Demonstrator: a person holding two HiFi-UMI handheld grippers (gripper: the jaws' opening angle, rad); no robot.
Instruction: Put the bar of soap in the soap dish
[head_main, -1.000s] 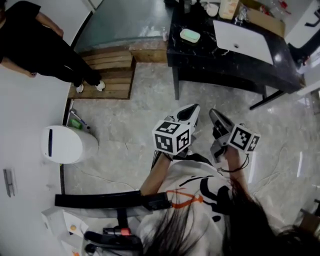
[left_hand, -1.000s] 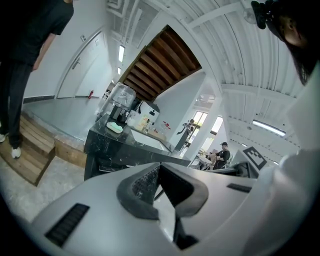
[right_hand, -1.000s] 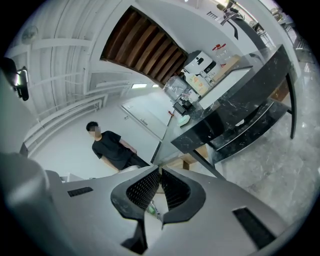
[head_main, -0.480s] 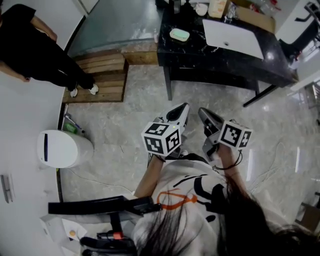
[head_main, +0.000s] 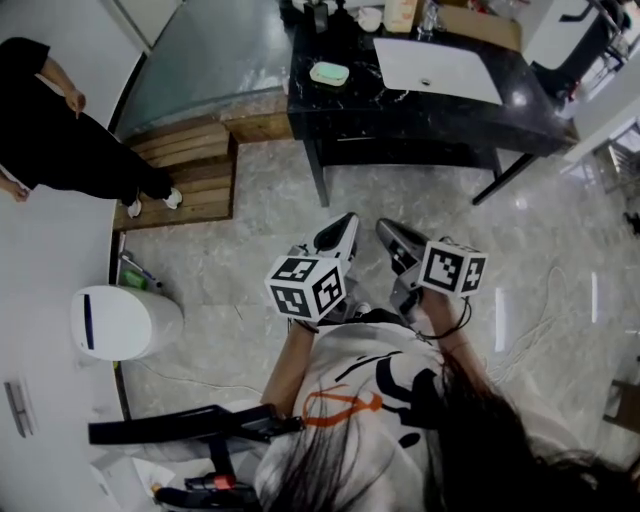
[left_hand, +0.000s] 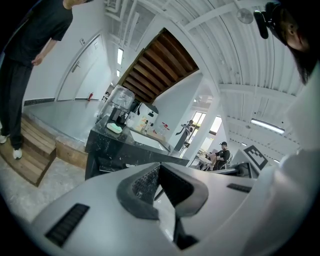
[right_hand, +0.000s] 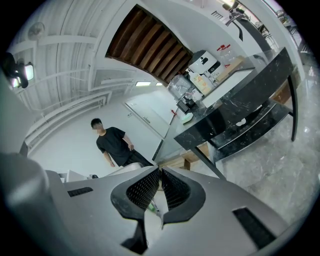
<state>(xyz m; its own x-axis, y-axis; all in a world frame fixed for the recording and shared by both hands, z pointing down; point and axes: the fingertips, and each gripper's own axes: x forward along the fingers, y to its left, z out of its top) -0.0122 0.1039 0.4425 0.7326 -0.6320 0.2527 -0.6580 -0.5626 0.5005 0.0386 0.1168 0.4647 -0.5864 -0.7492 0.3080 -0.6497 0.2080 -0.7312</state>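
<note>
Bystander in black (head_main: 60, 140) at 10 o'clock; white bin (head_main: 120, 322) at 8 o'clock. Left gripper (head_main: 345, 222) over marble floor (head_main: 250, 260), fingers (left_hand: 145, 182) closed tip to tip, nothing between. Pale green oval (head_main: 329, 73), soap or its dish, too small to tell, on black surface (head_main: 340, 110), at 12 o'clock from both grippers, well apart. Right gripper (head_main: 386, 228) just beside left, fingers (right_hand: 142, 192) closed, empty. White sink (head_main: 440, 68) at 1 o'clock.
</note>
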